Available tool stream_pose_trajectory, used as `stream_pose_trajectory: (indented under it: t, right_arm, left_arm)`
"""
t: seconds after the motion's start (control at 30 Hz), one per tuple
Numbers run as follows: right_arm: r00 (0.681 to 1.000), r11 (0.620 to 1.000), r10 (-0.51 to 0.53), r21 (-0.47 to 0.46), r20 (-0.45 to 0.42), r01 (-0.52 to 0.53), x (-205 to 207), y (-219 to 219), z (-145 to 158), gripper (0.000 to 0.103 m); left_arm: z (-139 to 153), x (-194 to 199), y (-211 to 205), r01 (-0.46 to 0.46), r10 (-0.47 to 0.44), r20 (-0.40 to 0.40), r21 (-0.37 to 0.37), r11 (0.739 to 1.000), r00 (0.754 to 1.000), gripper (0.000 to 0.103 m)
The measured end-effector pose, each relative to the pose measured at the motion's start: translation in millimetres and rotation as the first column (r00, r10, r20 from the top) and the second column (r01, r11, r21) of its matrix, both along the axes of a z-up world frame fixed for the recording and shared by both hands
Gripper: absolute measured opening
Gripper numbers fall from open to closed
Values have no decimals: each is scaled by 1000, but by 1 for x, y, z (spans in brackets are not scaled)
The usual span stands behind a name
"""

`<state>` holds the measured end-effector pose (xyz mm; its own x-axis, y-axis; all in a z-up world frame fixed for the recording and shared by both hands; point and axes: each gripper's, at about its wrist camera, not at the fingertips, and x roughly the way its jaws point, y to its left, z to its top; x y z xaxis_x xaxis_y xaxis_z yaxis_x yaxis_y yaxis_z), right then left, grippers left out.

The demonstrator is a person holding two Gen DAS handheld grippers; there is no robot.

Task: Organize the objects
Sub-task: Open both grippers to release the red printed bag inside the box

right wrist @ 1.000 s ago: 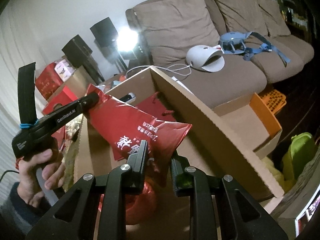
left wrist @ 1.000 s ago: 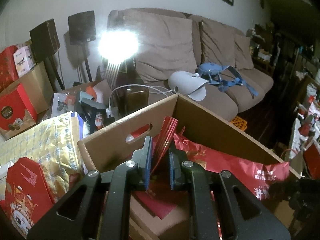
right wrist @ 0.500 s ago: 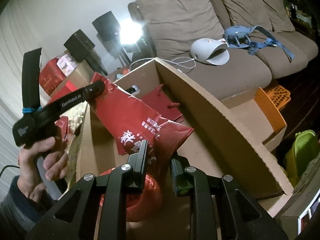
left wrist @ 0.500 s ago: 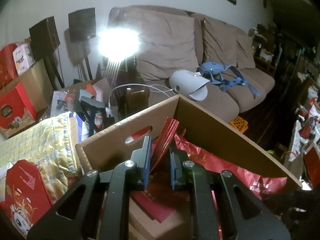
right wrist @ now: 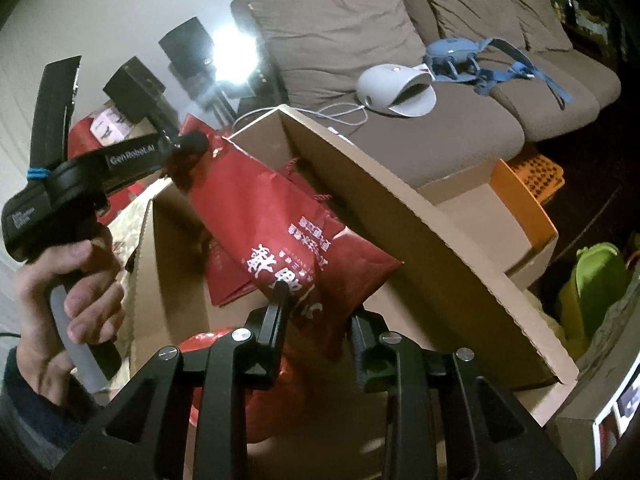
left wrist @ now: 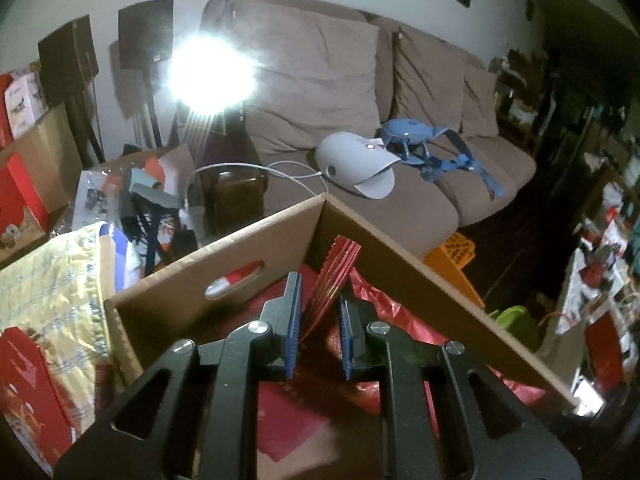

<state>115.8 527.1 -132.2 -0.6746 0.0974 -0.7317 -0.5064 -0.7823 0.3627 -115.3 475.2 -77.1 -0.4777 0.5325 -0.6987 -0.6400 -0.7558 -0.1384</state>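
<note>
while the red paper bag (right wrist: 296,236) hangs slanted over the open cardboard box (right wrist: 420,216), my left gripper (left wrist: 318,322) pinches its top edge and my right gripper (right wrist: 316,316) has just been opening, jaws now loose around its bottom corner. looks like the lowering-in step to me. next i'd clear the right away and settle the bag onto the red bags (right wrist: 228,280) inside.

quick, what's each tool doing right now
left tool: closed on the top edge of the red paper bag.
right tool: jaws have just been opening, the bag's bottom end between them, not pinched.
</note>
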Motion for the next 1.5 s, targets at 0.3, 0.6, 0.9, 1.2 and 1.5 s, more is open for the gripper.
stream_pose_trajectory:
  t: [0.3, 0.6, 0.9, 1.2, 1.5]
  right_arm:
    - [1000, 999, -25, -22, 15, 26, 2, 5, -3, 29]
    - [998, 999, -43, -30, 37, 44, 1, 8, -5, 31]
    - [996, 998, -63, -25, 58, 65, 4, 10, -9, 32]
    - [993, 996, -84, -25, 82, 86, 5, 13, -11, 32]
    - [994, 994, -106, 5, 34, 106, 9, 13, -1, 32]
  left_arm:
    - [-4, -1, 20, 12, -13, -11, -23, 1000, 1000, 18]
    - [-15, -7, 25, -3, 4, 18, -41, 999, 1000, 23]
    - [-23, -12, 28, -23, 26, 62, -52, 998, 998, 24]
    - [-21, -16, 30, -28, 31, 30, -96, 995, 999, 32]
    - [-2, -18, 13, -55, 55, 8, -59, 997, 998, 34]
